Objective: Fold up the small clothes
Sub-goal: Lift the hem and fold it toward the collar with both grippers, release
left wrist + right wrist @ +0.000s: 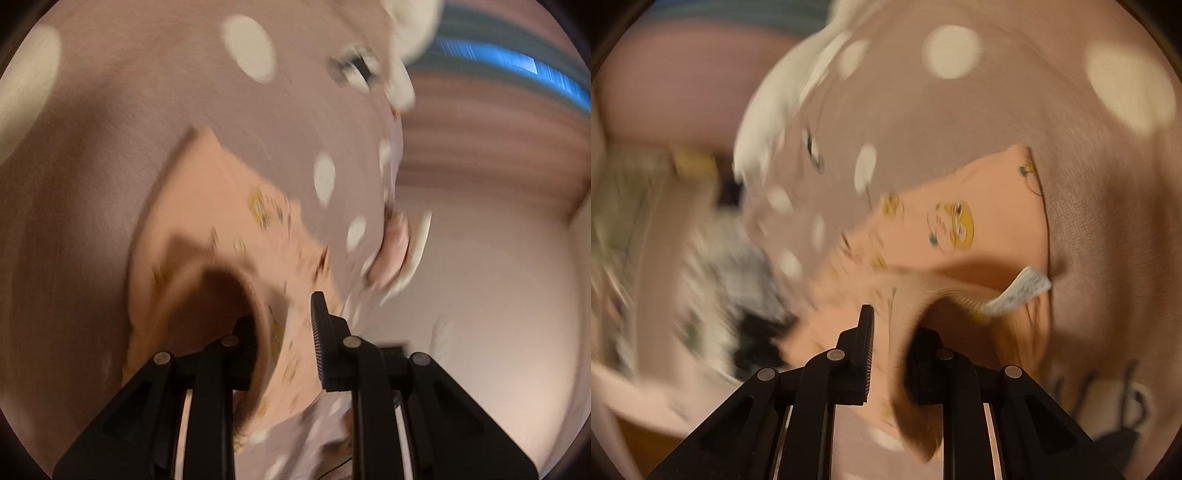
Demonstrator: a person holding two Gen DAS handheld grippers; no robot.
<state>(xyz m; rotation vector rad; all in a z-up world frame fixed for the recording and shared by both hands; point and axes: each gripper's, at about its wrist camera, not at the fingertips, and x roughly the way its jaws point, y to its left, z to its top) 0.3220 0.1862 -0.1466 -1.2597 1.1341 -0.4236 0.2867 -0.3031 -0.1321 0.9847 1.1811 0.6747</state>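
Observation:
A small peach garment (207, 206) with yellow printed figures lies on a mauve cloth with white dots (147, 92). My left gripper (284, 332) is shut on the garment's waistband edge, with fabric pinched between the fingers. In the right wrist view the same peach garment (960, 221) shows its print and a white label (1023, 291). My right gripper (890, 350) is shut on another part of its edge. Both views are motion blurred.
The dotted cloth (960, 110) covers most of the surface. Its edge drops off at the right of the left wrist view, with a pale floor or wall (498, 295) beyond. A blurred heap of dark and checked things (738, 280) lies at the left of the right wrist view.

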